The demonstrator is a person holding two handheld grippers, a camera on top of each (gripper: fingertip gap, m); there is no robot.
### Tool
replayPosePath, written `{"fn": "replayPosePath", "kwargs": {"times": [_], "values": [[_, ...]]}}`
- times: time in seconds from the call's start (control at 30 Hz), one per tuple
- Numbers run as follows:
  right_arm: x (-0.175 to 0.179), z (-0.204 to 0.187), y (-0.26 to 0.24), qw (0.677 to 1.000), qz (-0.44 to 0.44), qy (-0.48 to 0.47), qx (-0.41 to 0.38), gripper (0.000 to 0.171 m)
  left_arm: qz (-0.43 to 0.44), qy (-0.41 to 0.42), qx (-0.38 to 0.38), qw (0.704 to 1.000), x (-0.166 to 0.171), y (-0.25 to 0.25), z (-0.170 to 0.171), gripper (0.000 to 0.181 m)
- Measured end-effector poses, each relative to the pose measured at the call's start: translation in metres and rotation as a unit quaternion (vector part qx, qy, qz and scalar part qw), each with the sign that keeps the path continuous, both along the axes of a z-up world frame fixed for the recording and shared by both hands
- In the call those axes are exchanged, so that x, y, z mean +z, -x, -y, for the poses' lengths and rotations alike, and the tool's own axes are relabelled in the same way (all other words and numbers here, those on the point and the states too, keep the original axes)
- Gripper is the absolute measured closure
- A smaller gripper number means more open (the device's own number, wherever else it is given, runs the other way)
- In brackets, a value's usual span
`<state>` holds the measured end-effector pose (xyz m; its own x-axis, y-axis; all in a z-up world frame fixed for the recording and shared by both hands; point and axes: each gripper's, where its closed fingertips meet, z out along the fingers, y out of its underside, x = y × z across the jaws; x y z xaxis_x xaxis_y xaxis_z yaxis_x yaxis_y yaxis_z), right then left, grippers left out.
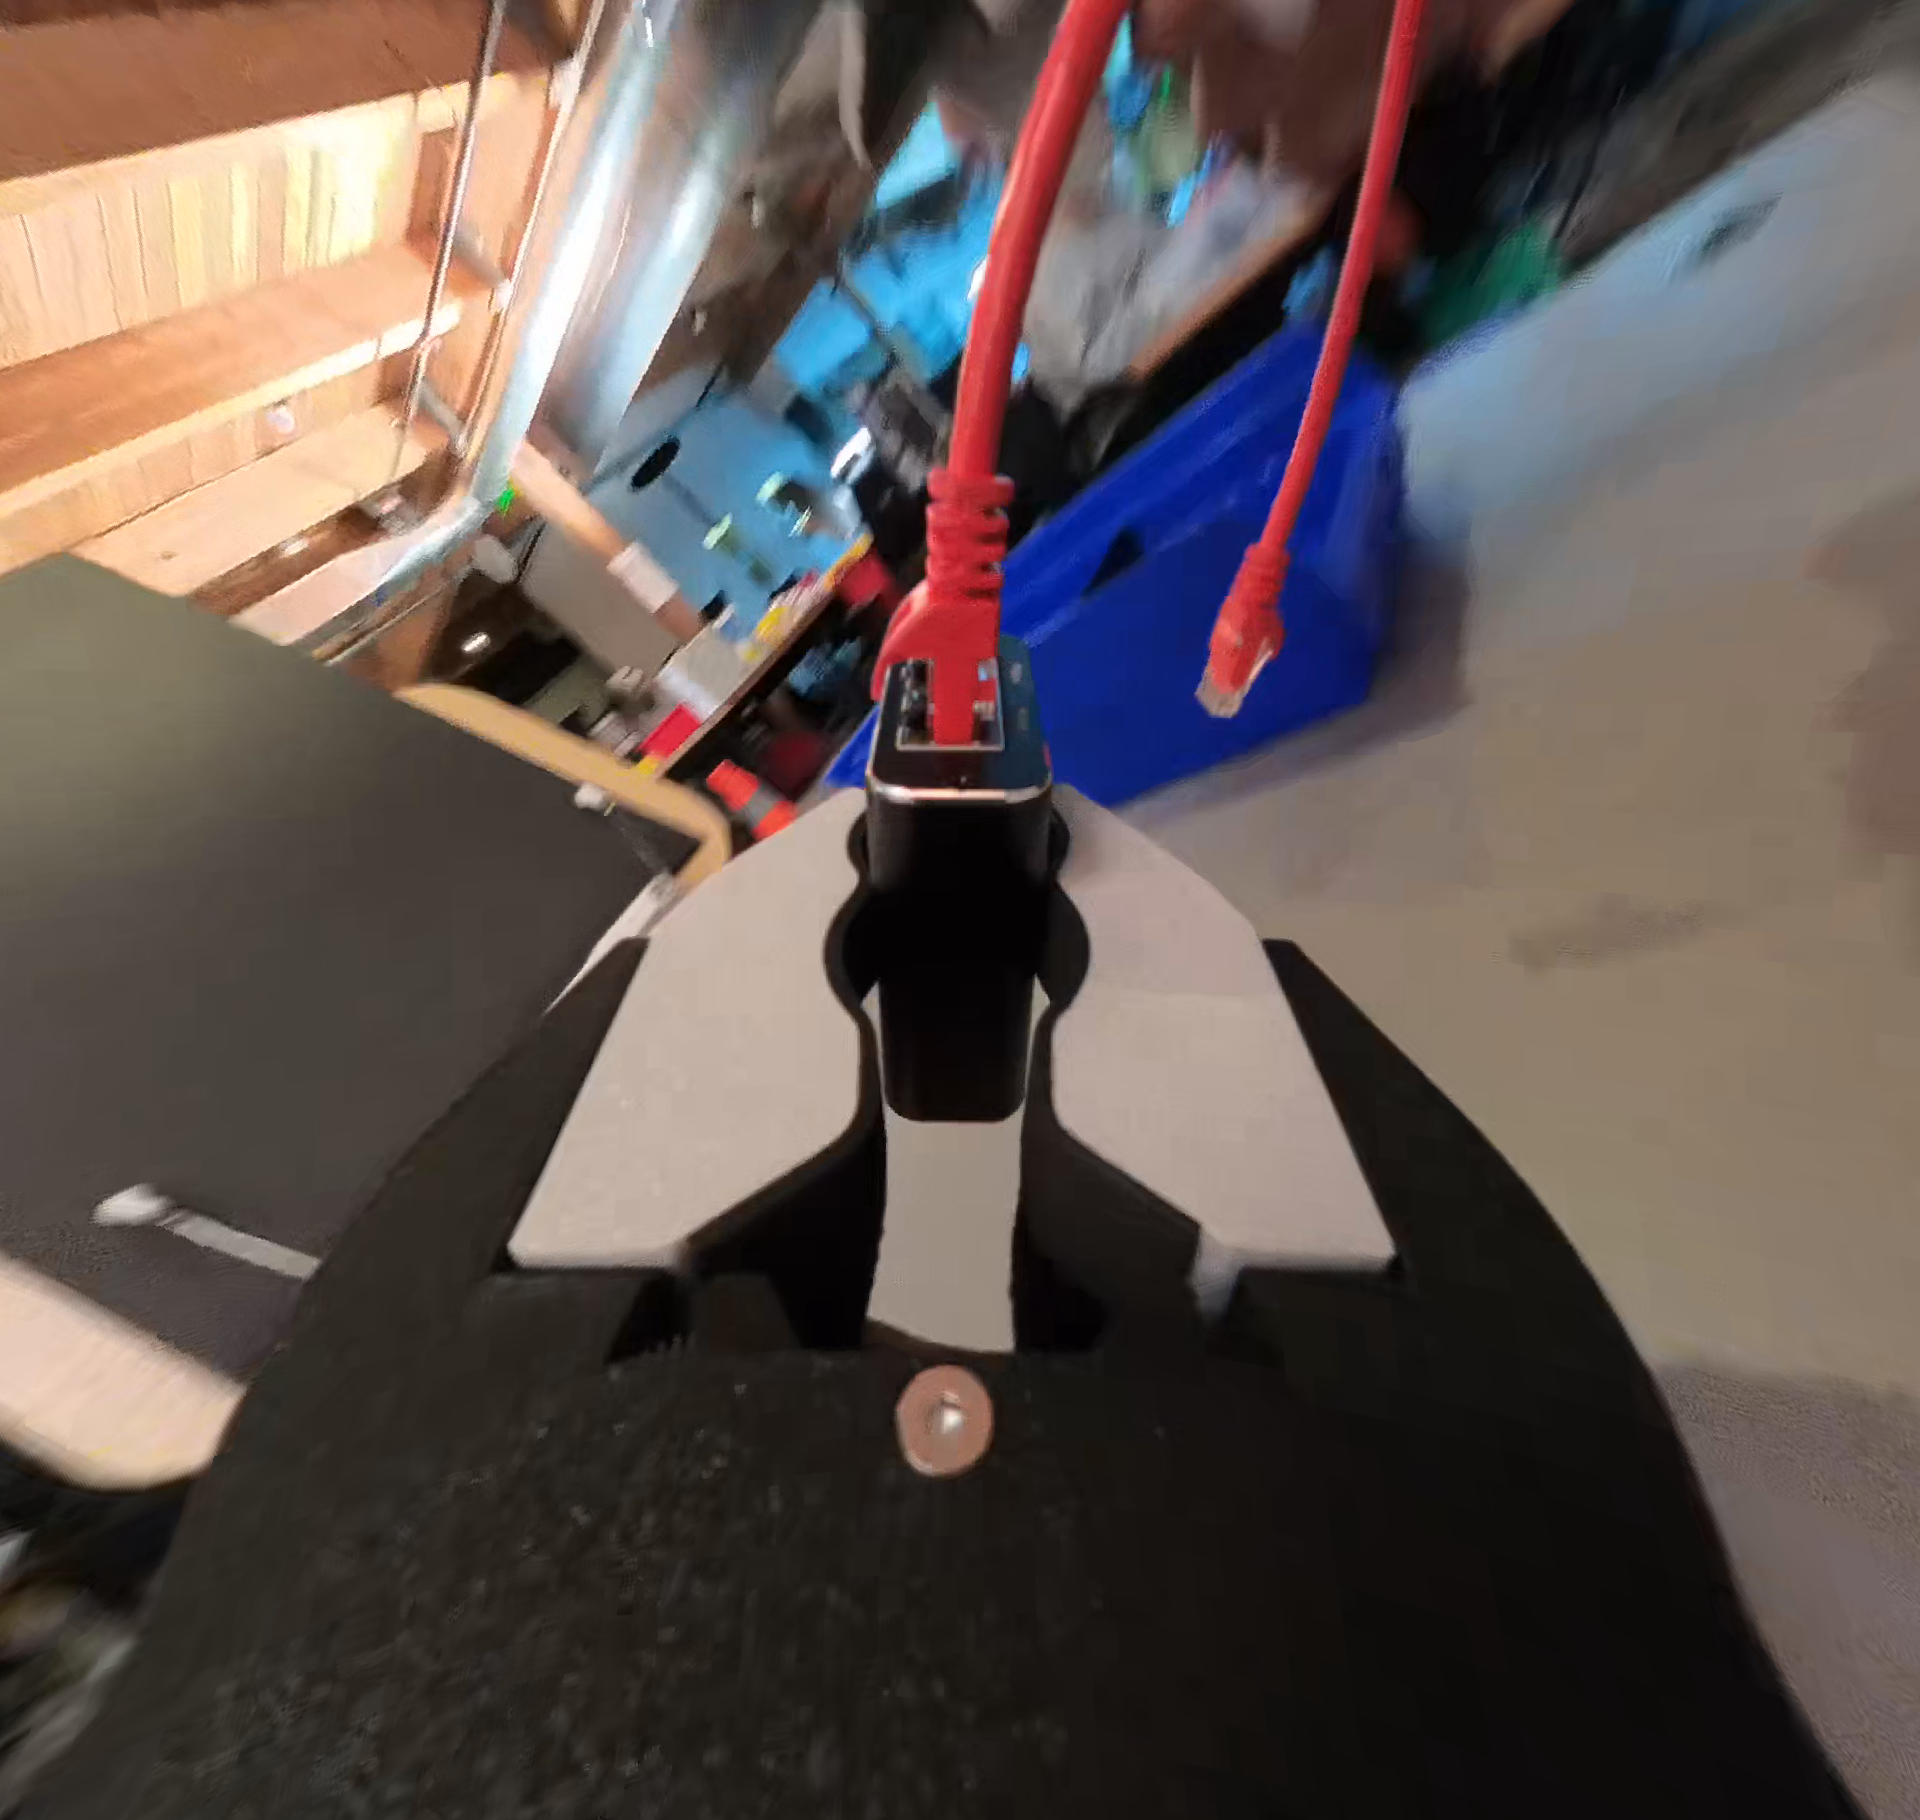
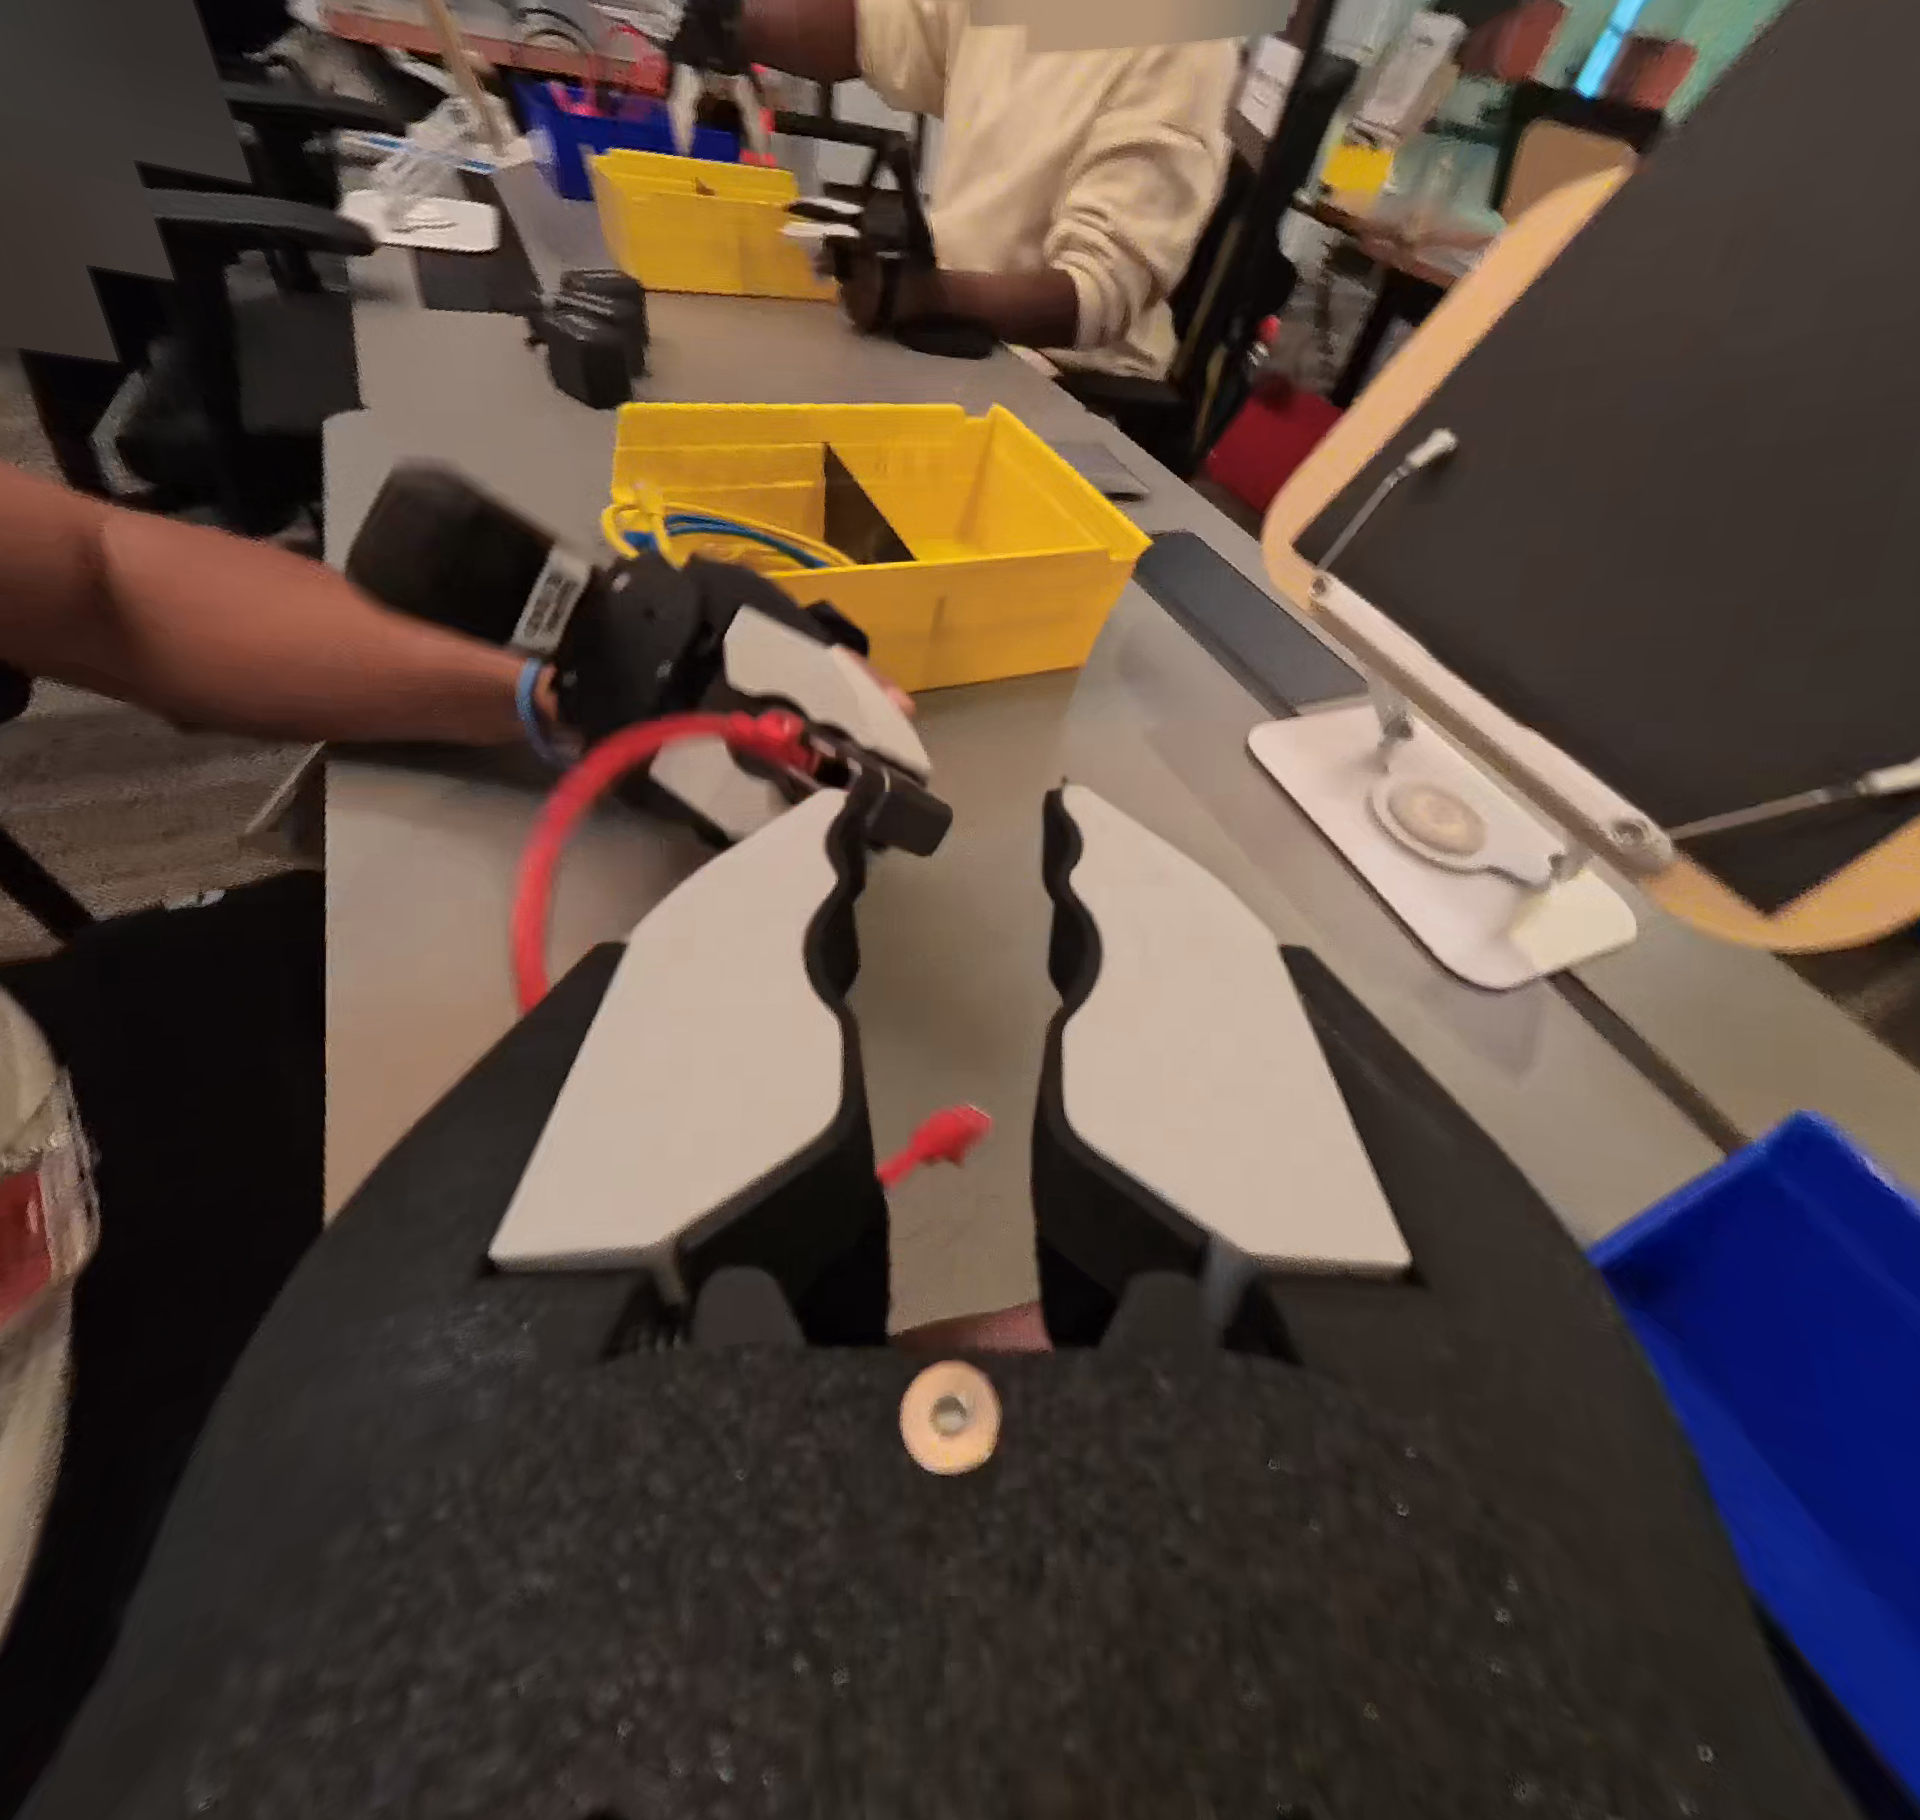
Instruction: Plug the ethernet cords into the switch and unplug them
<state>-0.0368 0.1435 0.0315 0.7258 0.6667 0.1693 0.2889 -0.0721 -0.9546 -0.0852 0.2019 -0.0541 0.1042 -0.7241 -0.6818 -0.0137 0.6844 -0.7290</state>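
Ethernet cord [image 1: 997,243], red, sits plugged into our small black switch [image 1: 956,835], clamped by our left gripper [image 1: 958,840]; our right gripper [image 2: 951,814] gapes empty, second plug [image 1: 1242,627] pending.

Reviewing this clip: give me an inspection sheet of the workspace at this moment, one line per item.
Surface: grey table, mostly bare ahead of the right gripper.
Job's things: black switch clamped in the left gripper; one red plug seated in it.
Clutter: yellow bin with blue and yellow cords; blue bin at the right edge.
Grippers: left shut on the switch; right gripper open, empty.
Cables: red cord's free plug dangles unplugged.
Surroundings: seated person at the table's far end; dark divider panel.
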Motion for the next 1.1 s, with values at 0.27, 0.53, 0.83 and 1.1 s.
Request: {"fn": "replayPosePath", "kwargs": {"times": [0.27, 0.53, 0.83, 1.1], "values": [[-0.035, 0.001, 0.072, 0.984, 0.062, -0.045, 0.159, 0.135, 0.005, 0.134, -0.217, 0.967, 0.036, 0.010, 0.051, 0.155], [-0.056, -0.003, 0.085, 0.969, 0.176, -0.050, 0.165, 0.147, -0.078, 0.210, -0.219, 0.950, 0.014, 0.007, 0.063, 0.150], [-0.055, -0.006, 0.079, 0.930, 0.314, -0.187, 0.044, 0.146, -0.066, 0.517, -0.220, 0.825, 0.018, 0.031, 0.051, 0.110], [-0.053, 0.019, 0.101, 0.918, 0.317, -0.221, 0.083, 0.147, -0.089, 0.578, -0.296, 0.755, 0.020, 0.043, 0.076, 0.109]]}}
